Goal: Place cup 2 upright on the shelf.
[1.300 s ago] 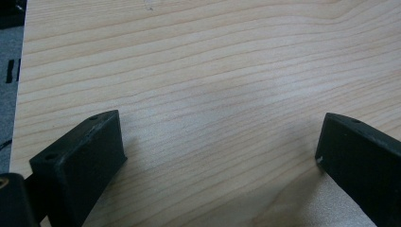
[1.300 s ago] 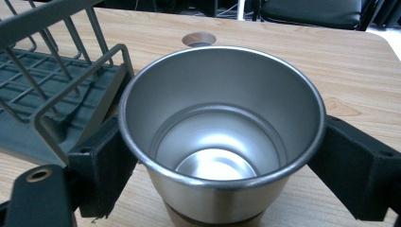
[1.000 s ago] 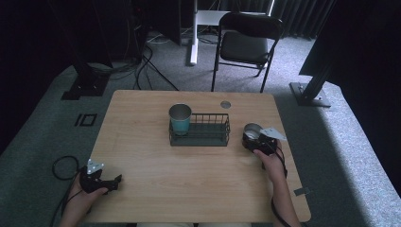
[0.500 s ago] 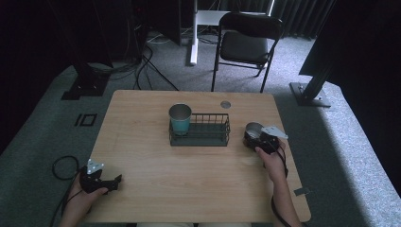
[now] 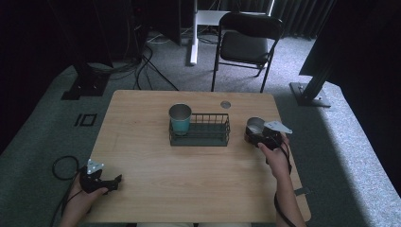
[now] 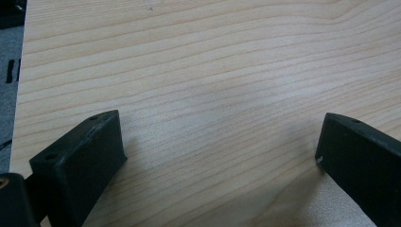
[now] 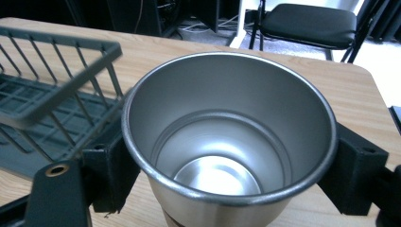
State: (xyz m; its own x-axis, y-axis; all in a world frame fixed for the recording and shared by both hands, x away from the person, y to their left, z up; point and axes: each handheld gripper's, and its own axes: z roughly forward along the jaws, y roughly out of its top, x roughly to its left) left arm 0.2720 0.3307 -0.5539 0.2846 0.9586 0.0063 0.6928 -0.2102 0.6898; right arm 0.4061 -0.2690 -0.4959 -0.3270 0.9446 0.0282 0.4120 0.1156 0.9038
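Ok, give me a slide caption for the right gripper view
Right gripper jaws clasp an empty steel cup beside the wire basket.

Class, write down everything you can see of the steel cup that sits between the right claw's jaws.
The shiny round steel cup is bare metal with a rolled rim, and its walls narrow toward a flat bottom. It stands upright and empty, mouth open upward. It sits near the right edge of the light wooden table, just right of the dark wire basket and apart from it. The right claw has one black jaw pressed against each side of it.
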